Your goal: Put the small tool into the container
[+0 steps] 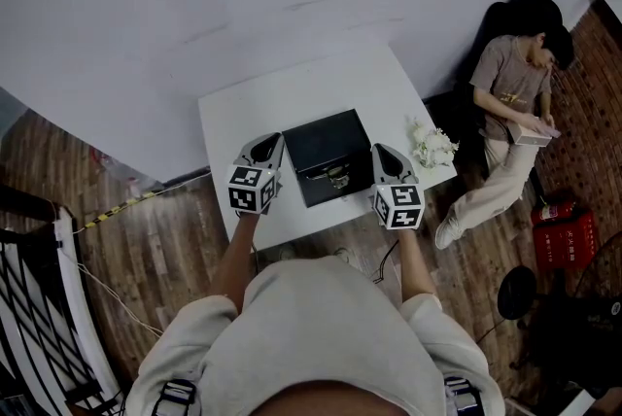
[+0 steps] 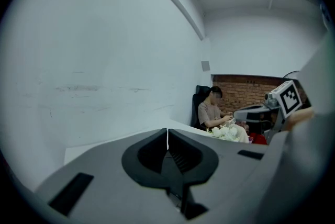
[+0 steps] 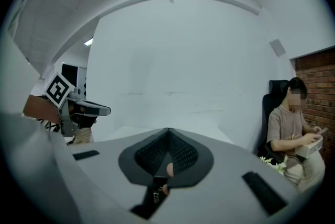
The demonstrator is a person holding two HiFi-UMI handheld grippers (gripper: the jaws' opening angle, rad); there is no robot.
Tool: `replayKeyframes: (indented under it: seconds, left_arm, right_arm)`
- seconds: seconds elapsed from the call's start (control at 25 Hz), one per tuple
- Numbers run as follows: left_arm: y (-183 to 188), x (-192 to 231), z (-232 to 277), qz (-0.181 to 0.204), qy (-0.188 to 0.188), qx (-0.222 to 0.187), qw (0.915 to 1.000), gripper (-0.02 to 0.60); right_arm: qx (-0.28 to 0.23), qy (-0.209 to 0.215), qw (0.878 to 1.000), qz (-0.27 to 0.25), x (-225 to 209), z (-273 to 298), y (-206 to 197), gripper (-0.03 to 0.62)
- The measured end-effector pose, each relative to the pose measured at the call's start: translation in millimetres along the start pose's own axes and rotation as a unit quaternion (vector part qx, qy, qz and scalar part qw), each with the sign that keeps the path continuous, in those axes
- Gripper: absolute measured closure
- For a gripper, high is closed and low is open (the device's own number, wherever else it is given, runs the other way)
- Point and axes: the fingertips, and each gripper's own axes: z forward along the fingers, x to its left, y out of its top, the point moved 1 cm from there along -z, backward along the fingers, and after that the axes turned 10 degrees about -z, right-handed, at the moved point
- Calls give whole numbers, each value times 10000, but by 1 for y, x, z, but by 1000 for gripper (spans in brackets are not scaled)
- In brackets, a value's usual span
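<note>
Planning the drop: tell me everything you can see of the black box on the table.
The black box is square, dark and matte, lying flat on the white table near its front edge. Its lid looks shut, with a small metal latch on the near side. It sits between the left gripper and right gripper; contact unclear.

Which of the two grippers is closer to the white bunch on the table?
The right gripper: the white bunch lies just beyond it, while the left gripper is on the far side of the black box.
</note>
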Motion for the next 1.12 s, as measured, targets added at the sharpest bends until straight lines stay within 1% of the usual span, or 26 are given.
replayKeyframes:
  seconds: [0.48,0.88,1.12]
  left_arm:
    - [-2,-1,-6,-41,-5,-54,10000,569]
    - [-5,-6,-4,-42,-34,-44,10000,569]
    - [-8,-12,-3,-32,-59,-20,10000,569]
  right_arm:
    - [-8,57,10000,-14,11,-4,1,595]
    - [4,31,10000,33,6,-8,-1,595]
    - [83,80,9997,-226,9,-8,-4,595]
